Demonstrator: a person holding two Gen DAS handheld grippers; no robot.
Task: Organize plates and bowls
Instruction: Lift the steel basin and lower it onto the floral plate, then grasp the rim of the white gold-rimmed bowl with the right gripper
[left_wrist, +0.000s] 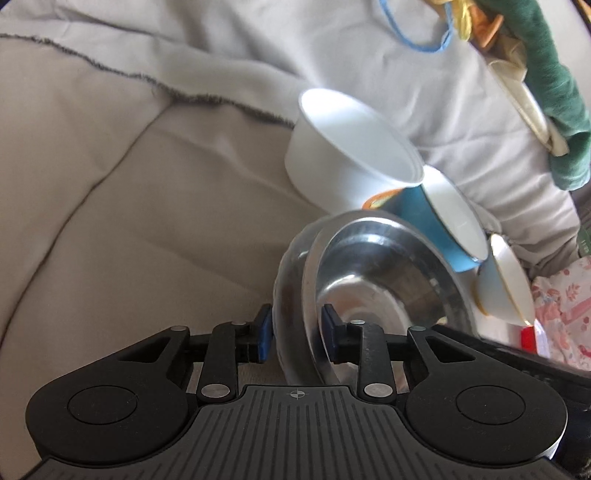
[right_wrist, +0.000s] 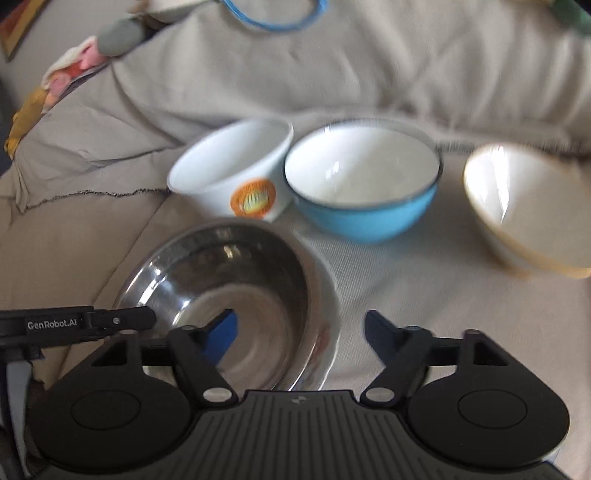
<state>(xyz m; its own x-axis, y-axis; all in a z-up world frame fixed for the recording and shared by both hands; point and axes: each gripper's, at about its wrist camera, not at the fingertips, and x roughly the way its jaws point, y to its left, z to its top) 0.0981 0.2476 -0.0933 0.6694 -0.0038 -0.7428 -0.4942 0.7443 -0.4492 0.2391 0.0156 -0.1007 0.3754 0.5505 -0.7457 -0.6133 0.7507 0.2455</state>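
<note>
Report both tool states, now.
left tool: closed on the steel bowl rim.
right tool: open, straddling the bowl's edge, holding nothing.

Shiny metal bowl (right_wrist: 236, 295), glossy enamel-like blue bowl (right_wrist: 364, 192), matt beige cloth (right_wrist: 424, 314).

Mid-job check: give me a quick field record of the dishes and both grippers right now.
surface: beige cloth
steel bowl: nearest, nested in the plate
plate: white, under the steel bowl
back row, left to right in the right wrist view: white bowl, blue bowl, cream bowl; all upright, empty
left gripper: jaws straddle the steel bowl and plate rims; grip unclear
right gripper: open, straddling the plate's right rim, holding nothing
</note>
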